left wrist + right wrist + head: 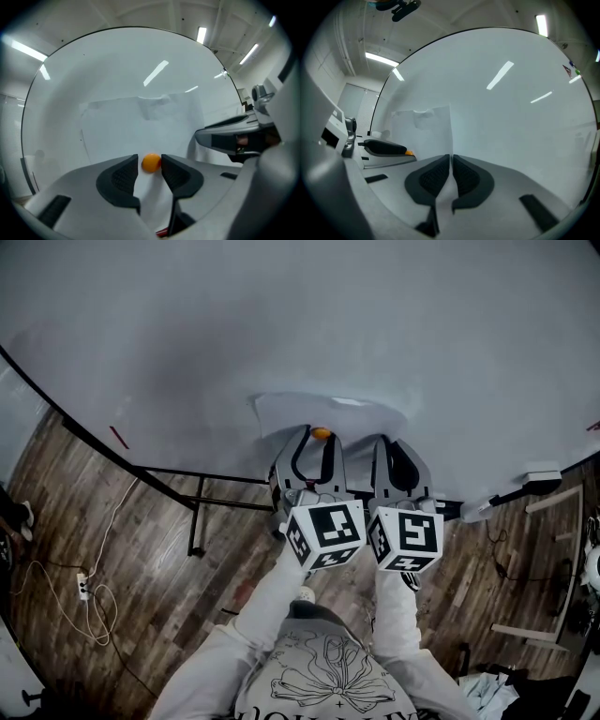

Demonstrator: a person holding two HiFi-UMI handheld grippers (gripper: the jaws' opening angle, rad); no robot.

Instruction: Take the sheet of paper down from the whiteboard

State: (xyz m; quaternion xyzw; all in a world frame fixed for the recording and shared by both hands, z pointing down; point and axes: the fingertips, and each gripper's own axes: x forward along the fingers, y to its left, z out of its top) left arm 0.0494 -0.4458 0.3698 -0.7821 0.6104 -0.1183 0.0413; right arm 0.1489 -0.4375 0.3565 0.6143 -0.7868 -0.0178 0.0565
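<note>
The right gripper point(451, 161) is pinching the right edge of the sheet of paper point(425, 133). Its jaws are standing almost together, with the pale sheet running down through the slit between the pads. The left gripper point(149, 165) is holding its jaws wide, and a small orange magnet point(151, 162) is sitting between their tips (one tip looks to be right at it, with a sliver of gap on the other side). The magnet is lying on the lower part of the sheet, which is hanging flat on the whiteboard point(394, 334). The two grippers are reaching in side by side, close together.

The glossy board is filling most of the head view and reflecting the ceiling strip lights point(201, 34). Below it a black stand point(197, 517) is resting on a wood-plank floor point(141, 540), where a white cable point(56, 582) is trailing to a power strip point(83, 588).

In the head view the grippers are covering the sheet's bottom edge. A white object on the board's ledge point(542, 478) is showing too small to name. Whether the short red streak point(118, 437) near the board's left rim is drawn or is a pen is unclear. The person's pale sleeves point(281, 587) are running out of the picture at the bottom.
</note>
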